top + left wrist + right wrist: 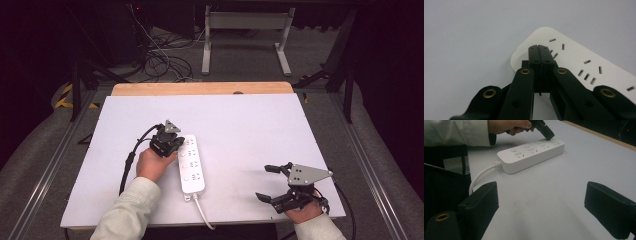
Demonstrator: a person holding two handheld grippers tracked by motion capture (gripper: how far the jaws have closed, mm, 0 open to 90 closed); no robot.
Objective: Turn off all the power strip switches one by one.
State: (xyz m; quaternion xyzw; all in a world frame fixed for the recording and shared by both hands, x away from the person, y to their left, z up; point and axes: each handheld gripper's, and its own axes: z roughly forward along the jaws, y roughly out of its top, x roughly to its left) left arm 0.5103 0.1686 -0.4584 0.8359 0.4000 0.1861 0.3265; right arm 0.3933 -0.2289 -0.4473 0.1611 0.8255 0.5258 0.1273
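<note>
A white power strip [191,165] with several sockets lies lengthwise on the white table top [250,125]. Its cable [202,212] runs off the near edge. My left gripper [181,142] is shut with nothing between its jaws. Its joined tips [538,47] point down onto the far end of the strip [574,57], beside the last socket. Seen from the right gripper view, that left gripper [548,135] touches the top of the strip [531,155]. My right gripper [263,182] stands open and empty at the near right, apart from the strip; its jaws frame bare table [541,200].
A wooden board [200,88] shows past the table's far edge. On the floor beyond it are a white table frame [245,30] and loose cables [160,60]. The strip's cable [479,177] curls toward the near edge.
</note>
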